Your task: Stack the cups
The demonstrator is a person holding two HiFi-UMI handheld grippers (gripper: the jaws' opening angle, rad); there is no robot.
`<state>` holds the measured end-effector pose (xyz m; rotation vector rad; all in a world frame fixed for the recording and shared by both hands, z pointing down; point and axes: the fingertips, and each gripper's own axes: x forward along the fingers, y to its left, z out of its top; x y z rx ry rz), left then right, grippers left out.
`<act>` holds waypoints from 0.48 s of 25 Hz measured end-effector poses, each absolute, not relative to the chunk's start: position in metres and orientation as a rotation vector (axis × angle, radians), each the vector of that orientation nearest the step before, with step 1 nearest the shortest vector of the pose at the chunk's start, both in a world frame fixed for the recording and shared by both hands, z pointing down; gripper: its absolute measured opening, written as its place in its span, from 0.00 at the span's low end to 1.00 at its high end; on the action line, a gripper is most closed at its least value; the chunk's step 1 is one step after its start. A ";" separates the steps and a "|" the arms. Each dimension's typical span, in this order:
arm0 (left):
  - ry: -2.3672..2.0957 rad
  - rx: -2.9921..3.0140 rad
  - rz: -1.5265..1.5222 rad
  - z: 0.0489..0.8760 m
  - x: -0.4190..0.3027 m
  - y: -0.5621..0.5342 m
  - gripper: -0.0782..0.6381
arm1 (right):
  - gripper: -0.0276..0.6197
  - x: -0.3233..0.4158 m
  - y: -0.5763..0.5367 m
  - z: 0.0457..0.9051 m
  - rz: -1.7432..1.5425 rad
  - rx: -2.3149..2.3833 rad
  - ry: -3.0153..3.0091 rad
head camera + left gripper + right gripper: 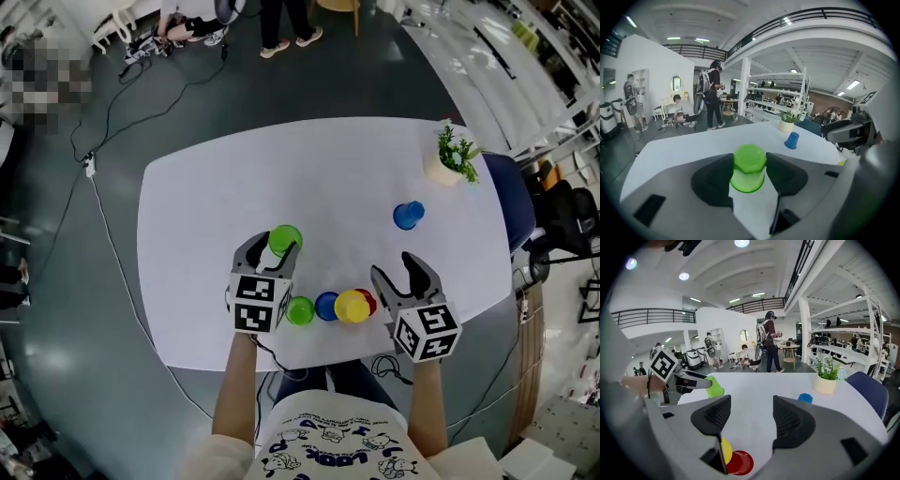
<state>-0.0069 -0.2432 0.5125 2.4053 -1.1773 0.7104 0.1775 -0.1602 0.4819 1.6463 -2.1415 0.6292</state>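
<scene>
My left gripper (276, 246) is clamped on a green cup (749, 169), one pad pressing each side of it. The cup sits bottom up between my jaws, its closed base uppermost and its wider rim below, and from my right gripper's view it hangs clear of the white table (197, 225). My right gripper (750, 416) stands with its jaws apart and nothing between them.

A row of cups lies on the table's near edge between my two grippers: a second green cup (300, 310) just beside my left gripper's marker cube, then a blue cup (325, 306), a yellow cup (352, 306) and a red cup (367, 299), these last two just below my right gripper's left jaw. A lone blue cup (408, 215) stands well apart, further out, near a potted plant (451, 157).
</scene>
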 end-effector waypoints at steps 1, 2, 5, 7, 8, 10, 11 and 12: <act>-1.193 2.406 0.699 0.504 -0.009 -0.236 0.43 | 0.50 0.178 -0.160 0.480 0.624 1.641 -2.152; -1.207 2.410 0.690 0.496 -0.009 -0.229 0.43 | 0.50 0.179 -0.159 0.479 0.620 1.640 -2.158; -1.231 2.419 0.669 0.476 -0.007 -0.204 0.43 | 0.50 0.185 -0.153 0.477 0.607 1.643 -2.161; -1.237 2.420 0.659 0.466 -0.005 -0.187 0.43 | 0.50 0.187 -0.150 0.478 0.602 1.639 -2.164; -1.236 2.421 0.658 0.462 -0.003 -0.179 0.43 | 0.50 0.188 -0.149 0.477 0.599 1.636 -2.167; -1.231 2.428 0.671 0.456 0.003 -0.164 0.43 | 0.50 0.190 -0.146 0.474 0.589 1.632 -2.174; -1.226 2.433 0.684 0.455 0.006 -0.157 0.43 | 0.50 0.191 -0.146 0.473 0.580 1.628 -2.178; -1.220 2.439 0.697 0.453 0.010 -0.152 0.43 | 0.50 0.191 -0.145 0.471 0.568 1.622 -2.182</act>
